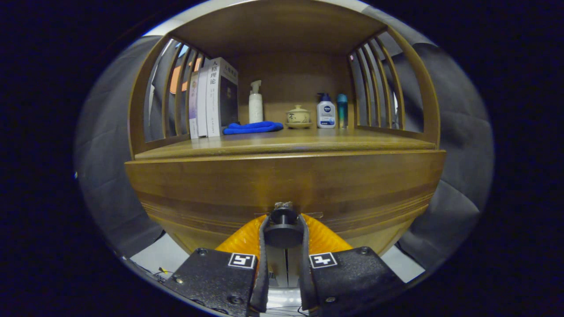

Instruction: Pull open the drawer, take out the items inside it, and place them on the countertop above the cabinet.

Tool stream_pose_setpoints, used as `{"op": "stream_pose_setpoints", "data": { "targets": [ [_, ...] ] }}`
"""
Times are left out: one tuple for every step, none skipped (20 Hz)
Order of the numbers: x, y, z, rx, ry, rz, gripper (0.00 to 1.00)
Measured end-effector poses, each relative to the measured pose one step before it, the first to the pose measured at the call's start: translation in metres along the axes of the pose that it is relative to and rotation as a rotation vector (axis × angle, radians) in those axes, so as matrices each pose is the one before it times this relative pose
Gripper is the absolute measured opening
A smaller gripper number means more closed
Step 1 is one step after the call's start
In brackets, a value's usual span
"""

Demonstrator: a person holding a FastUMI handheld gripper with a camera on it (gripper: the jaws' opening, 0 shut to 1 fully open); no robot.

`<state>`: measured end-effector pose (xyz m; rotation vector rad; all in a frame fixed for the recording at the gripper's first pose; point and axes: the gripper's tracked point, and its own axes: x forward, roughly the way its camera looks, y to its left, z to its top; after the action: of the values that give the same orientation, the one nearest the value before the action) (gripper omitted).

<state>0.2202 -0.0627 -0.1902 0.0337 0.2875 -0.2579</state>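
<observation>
Both fingers of my claw (283,229) pinch the dark round knob (283,225) on the drawer front (282,185) just ahead, gripping it so I can pull; 1 countertop (282,140) waits above.

Book spine (213,99) reads 人格理论; coded markers (241,260) sit on the tool (283,220) clamping the knob (282,235)

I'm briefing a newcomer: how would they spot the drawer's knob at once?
Start at the wooden cabinet with its shelf of books and bottles. Drop down its broad curved front to the small round dark knob. It is the only thing jutting from that smooth wood, and the gripper has its fingers pressed on either side.
</observation>
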Motion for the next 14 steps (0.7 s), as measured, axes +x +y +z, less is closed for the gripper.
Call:
{"op": "stream_pose_setpoints", "data": {
  "targets": [
    [-0.00556, -0.00035, -0.00101, -0.00101, 0.00083, 0.00118, 0.32],
    [-0.00574, -0.00073, -0.00245, 0.00004, 0.00124, 0.00159, 0.32],
    [-0.00630, -0.00062, -0.00156, 0.00306, 0.00036, 0.00096, 0.32],
    [-0.00604, 0.00002, -0.00300, 0.00012, -0.00111, 0.00059, 0.32],
    [-0.00659, -0.00031, -0.00186, -0.00422, -0.00226, 0.00024, 0.32],
    [-0.00698, -0.00042, -0.00296, -0.00725, -0.00109, 0.00179, 0.32],
    [-0.00676, -0.00032, -0.00188, -0.00430, -0.00089, 0.00242, 0.32],
    [-0.00759, -0.00103, -0.00258, 0.00289, 0.00094, 0.00363, 0.32],
    [-0.00687, -0.00036, -0.00186, 0.00648, 0.00180, 0.00438, 0.32],
    [-0.00610, -0.00004, -0.00260, 0.00752, 0.00212, 0.00461, 0.32],
    [-0.00594, -0.00002, -0.00202, 0.00440, 0.00070, 0.00184, 0.31],
    [-0.00545, -0.00014, -0.00263, -0.00187, 0.00042, 0.00079, 0.31],
    [-0.00636, -0.00063, -0.00198, -0.00220, 0.00128, 0.00191, 0.32],
    [-0.00674, -0.00044, -0.00338, 0.00202, 0.00227, 0.00348, 0.31]
  ]
}}
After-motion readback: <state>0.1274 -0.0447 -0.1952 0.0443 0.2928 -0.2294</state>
